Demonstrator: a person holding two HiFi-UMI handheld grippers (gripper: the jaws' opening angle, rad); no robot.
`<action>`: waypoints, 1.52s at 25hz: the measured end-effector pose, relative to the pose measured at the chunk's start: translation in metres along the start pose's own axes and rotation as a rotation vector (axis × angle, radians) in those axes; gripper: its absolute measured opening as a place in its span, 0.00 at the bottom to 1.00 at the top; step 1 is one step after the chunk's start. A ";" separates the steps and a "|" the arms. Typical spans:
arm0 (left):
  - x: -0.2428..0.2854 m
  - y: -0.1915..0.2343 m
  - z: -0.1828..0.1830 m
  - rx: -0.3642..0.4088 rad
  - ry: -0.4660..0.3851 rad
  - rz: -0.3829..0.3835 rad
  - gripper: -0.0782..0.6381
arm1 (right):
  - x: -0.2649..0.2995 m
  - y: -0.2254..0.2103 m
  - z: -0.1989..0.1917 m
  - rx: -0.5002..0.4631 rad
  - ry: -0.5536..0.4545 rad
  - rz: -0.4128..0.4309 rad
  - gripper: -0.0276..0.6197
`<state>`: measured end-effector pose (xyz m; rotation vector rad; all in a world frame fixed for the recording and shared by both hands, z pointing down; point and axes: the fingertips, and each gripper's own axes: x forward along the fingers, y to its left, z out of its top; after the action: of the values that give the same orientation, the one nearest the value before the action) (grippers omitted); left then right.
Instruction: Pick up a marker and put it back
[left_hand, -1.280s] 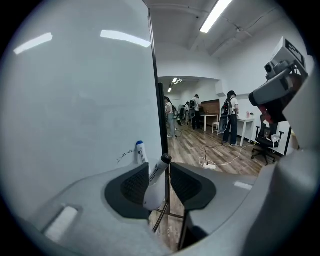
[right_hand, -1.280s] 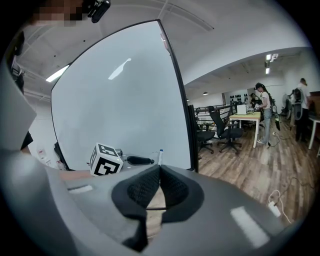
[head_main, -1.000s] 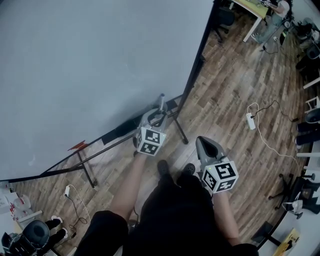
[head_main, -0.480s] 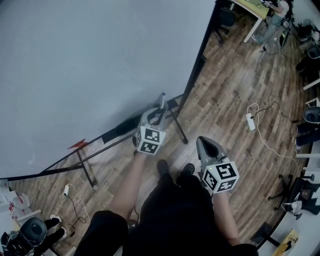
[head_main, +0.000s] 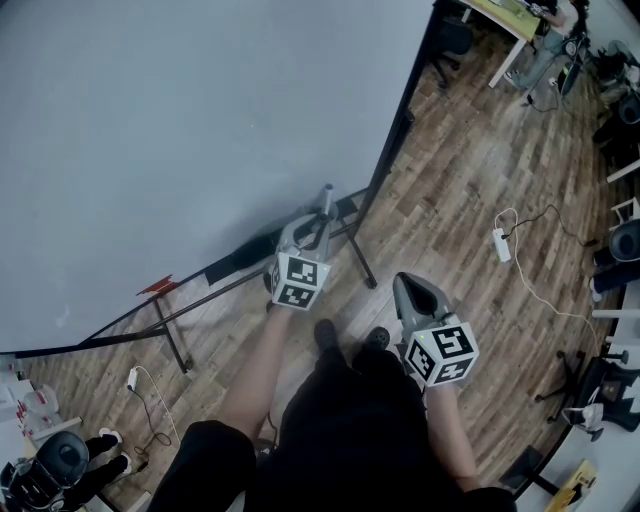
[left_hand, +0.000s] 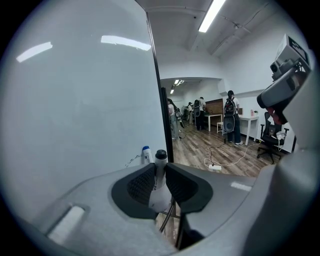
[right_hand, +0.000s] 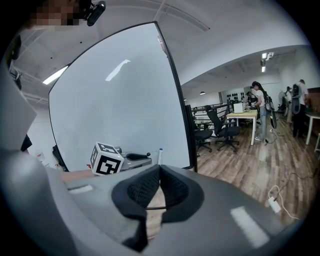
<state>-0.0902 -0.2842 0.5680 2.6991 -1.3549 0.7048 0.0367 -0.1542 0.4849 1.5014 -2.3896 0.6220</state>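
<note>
A white marker with a black cap (left_hand: 159, 172) stands between the pads of my left gripper (left_hand: 160, 181). The jaws have just been closing, and both pads now press on its barrel. In the head view the same marker (head_main: 326, 197) sticks out past the left gripper (head_main: 318, 222) at the lower edge of the whiteboard (head_main: 200, 130). A second marker with a blue cap (left_hand: 145, 153) stands just beyond, against the board. My right gripper (head_main: 409, 287) hangs lower right, away from the board, and its jaws (right_hand: 159, 169) meet at the tips with nothing between them.
The whiteboard's stand has dark metal legs (head_main: 358, 255) that reach out over the wooden floor. A white power strip (head_main: 501, 243) with its cable lies on the floor to the right. Desks, office chairs (right_hand: 222, 131) and people stand farther back.
The left gripper's jaws have drawn in around the black-capped marker. Neither hand has shifted noticeably.
</note>
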 end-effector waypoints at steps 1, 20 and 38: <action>-0.001 0.000 0.003 -0.002 -0.006 -0.001 0.22 | 0.000 0.000 0.000 0.000 0.000 0.000 0.05; -0.069 0.008 0.088 -0.062 -0.216 0.025 0.22 | -0.008 0.020 0.008 -0.007 -0.040 0.072 0.05; -0.148 -0.109 0.104 -0.131 -0.240 0.088 0.22 | -0.093 -0.009 -0.001 -0.060 -0.095 0.119 0.05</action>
<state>-0.0428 -0.1299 0.4311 2.7012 -1.5183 0.2905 0.0852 -0.0834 0.4479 1.4027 -2.5606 0.5096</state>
